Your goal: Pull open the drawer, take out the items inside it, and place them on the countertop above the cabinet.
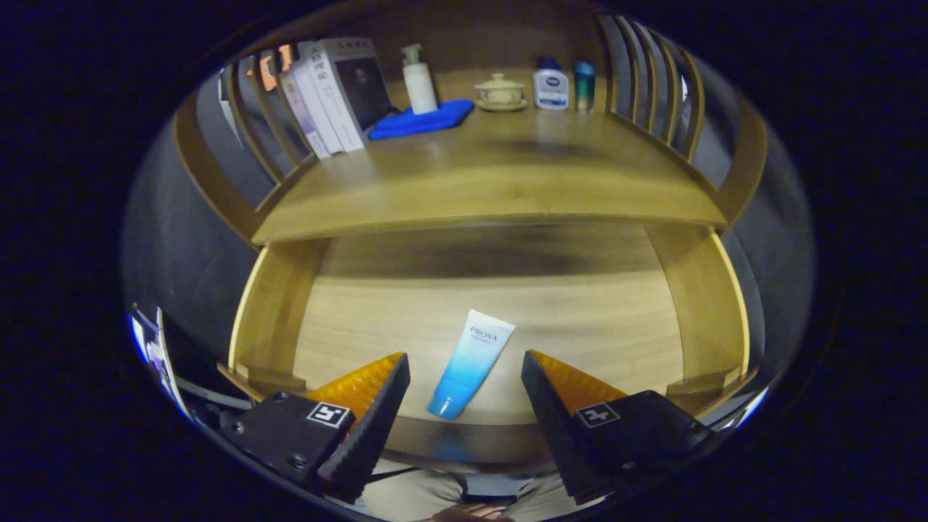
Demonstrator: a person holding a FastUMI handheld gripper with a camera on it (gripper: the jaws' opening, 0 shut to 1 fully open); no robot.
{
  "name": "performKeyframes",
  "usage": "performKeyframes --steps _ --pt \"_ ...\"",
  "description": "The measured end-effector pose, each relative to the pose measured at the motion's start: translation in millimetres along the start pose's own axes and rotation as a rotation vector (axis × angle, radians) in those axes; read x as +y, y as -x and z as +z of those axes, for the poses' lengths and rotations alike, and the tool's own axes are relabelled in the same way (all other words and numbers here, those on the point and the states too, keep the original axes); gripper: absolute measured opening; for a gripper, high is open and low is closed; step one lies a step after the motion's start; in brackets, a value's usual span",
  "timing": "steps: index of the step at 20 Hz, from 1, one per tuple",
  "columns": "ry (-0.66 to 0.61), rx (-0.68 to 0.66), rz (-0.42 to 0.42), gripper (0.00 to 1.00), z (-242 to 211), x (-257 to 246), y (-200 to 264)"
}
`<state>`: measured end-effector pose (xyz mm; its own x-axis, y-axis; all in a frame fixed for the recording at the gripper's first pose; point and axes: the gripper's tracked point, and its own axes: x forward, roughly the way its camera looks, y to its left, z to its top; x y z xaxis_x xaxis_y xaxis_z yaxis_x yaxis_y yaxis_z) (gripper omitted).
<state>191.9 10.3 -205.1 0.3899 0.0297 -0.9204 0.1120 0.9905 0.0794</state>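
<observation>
I have the hand-held gripper (465, 380) spread wide with nothing in it, poised over the pulled-out drawer (638, 319). The tube (470, 362) lies flat on the drawer floor between the fingers, cap toward six o'clock, crimped end toward one. It looks light, soft and slick, so I'd pinch across the firmer body near the cap.

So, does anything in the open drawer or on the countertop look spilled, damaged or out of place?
Nothing stands out. The tube lies flat in the drawer, slightly slanted, between the open fingers of the gripper, which do not touch it. On the countertop, the books lean and the bottles stand upright; nothing is spilled.
</observation>
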Motion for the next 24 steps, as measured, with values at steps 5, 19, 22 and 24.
performKeyframes --steps 5,19,22,24 --pt "-0.077 0.107 -0.039 0.96 -9 -2 -32" --pt "-0.137 0.225 -0.106 0.59 -23 -2 -55" --pt "-0.131 0.215 -0.107 0.53 -21 -1 -55" --pt "-0.104 0.2 -0.125 0.48 -19 -5 -54"
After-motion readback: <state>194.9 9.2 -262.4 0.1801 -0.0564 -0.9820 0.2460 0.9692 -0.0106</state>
